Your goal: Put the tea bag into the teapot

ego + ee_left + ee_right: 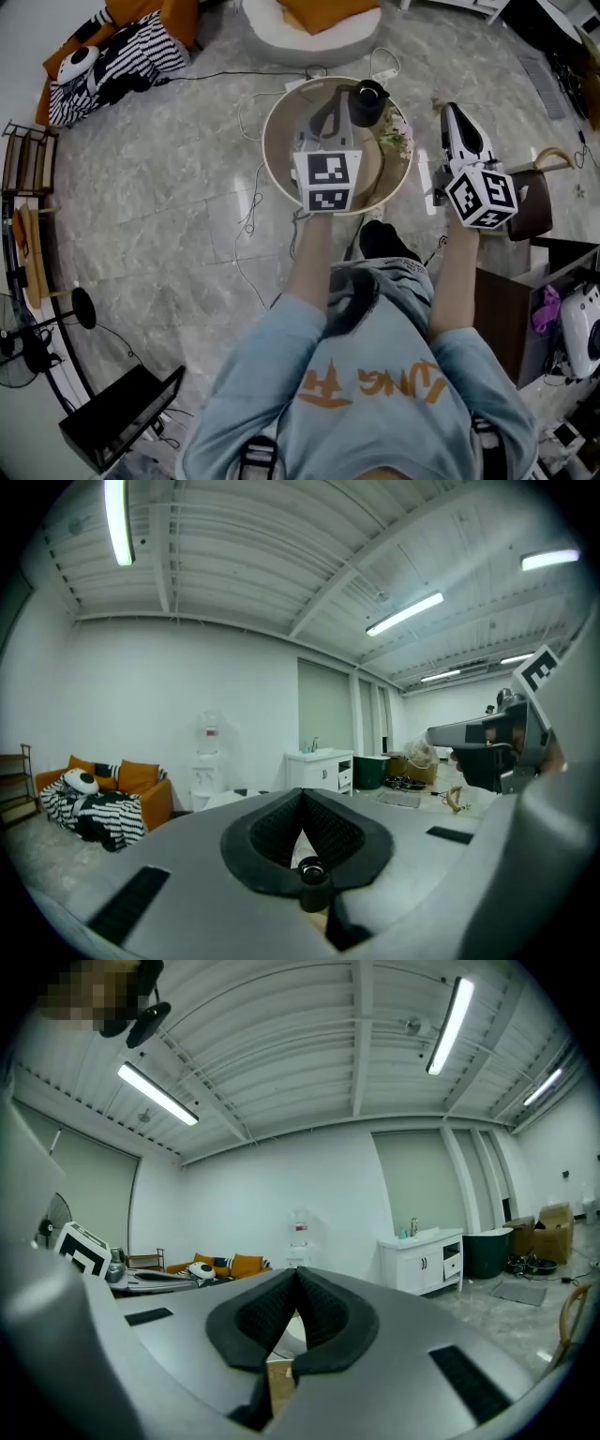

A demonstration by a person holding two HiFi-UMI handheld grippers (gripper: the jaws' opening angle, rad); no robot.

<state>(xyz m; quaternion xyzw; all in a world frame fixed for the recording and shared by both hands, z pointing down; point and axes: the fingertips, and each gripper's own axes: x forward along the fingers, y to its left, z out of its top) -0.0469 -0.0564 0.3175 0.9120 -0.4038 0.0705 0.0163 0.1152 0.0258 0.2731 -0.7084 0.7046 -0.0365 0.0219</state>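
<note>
tea bag: unseen; likely light, limp; pinch string or top edge
dark round teapot (367,101): on round beige table (277,141)
left gripper (302,808): fingers clenched, empty
right gripper (295,1283): fingers clenched, empty

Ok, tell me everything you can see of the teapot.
The teapot is small, dark and rounded, standing upright on the far part of the round beige table, seen from above. Whether its lid is on cannot be told. The left gripper reaches close beside it; contact is unclear.
</note>
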